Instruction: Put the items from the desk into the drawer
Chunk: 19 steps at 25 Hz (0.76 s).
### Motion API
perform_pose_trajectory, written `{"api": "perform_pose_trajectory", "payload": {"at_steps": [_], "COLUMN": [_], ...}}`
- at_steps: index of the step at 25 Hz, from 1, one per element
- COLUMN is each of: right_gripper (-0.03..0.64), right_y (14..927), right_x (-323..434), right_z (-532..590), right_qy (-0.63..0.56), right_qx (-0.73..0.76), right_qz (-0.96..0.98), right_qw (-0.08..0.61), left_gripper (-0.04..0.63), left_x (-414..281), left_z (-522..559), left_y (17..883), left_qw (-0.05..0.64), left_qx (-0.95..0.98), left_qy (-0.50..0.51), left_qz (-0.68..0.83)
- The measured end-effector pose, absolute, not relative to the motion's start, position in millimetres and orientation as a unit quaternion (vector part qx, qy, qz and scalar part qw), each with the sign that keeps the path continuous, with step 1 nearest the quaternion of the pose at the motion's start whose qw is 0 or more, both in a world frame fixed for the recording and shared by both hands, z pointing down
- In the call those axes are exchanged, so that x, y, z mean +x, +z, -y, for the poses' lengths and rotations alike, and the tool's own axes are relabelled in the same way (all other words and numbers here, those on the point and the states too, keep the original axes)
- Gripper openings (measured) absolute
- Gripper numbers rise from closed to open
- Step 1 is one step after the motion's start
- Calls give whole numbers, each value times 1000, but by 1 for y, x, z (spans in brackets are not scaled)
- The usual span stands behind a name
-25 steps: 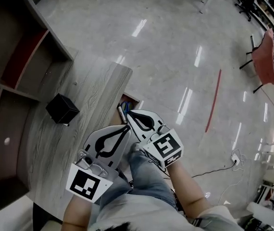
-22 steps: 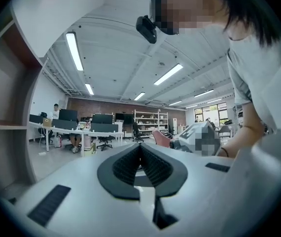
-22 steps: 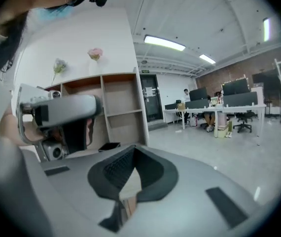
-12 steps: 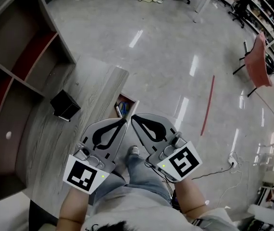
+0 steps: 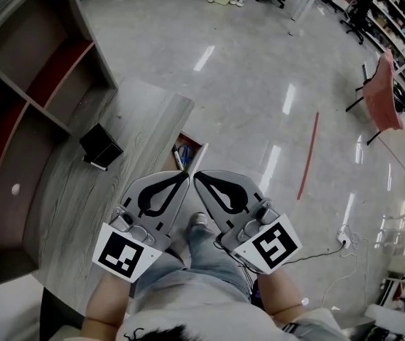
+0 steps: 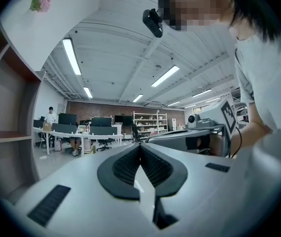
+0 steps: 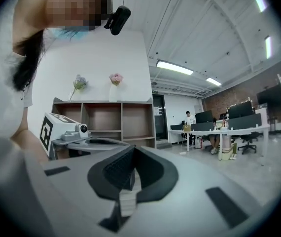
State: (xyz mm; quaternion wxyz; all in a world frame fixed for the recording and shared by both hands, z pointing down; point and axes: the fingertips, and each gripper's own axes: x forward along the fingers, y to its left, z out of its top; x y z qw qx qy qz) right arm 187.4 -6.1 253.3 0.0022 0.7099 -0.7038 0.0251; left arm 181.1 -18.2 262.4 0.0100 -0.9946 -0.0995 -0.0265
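Left tool (image 5: pixel 185 177) and right tool (image 5: pixel 196 175) are both closed, jaws pressed together on nothing, and are held side by side over the person's lap just off the table (image 5: pixel 60 212) edge, tips toward the open drawer (image 5: pixel 202 152). A black box (image 5: pixel 101 146) sits on the table, well apart from both tools and near the shelf unit (image 5: pixel 25 69). The drawer holds what looks like a blue item (image 5: pixel 182 153), too small to identify.

Black box (image 5: pixel 101 146) upright on grey desk (image 5: pixel 67 212), drawer (image 5: pixel 190 141) open
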Motion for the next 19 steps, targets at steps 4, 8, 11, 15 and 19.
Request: {"api": "perform_pose_trajectory", "payload": {"at_steps": [4, 8, 11, 15, 19], "right_gripper": [6, 6, 6, 6, 6], "right_y": [252, 251, 251, 250, 249], "right_x": [186, 187, 189, 192, 196], "right_z": [5, 4, 4, 5, 8], "right_qy": [20, 20, 19, 16, 15], "right_qx": [709, 709, 706, 702, 699], "right_qz": [705, 705, 708, 712, 715], "right_qw": [3, 4, 8, 8, 7], "left_gripper": [8, 8, 8, 9, 9], "left_x": [179, 180, 182, 184, 188], "left_z": [17, 15, 14, 13, 16], "left_y": [261, 258, 256, 255, 254], "left_qw": [9, 11, 12, 13, 13], "left_qx": [-995, -995, -995, -995, -996], "left_qy": [-26, -25, -22, -21, -20], "left_qz": [99, 100, 99, 95, 90]}}
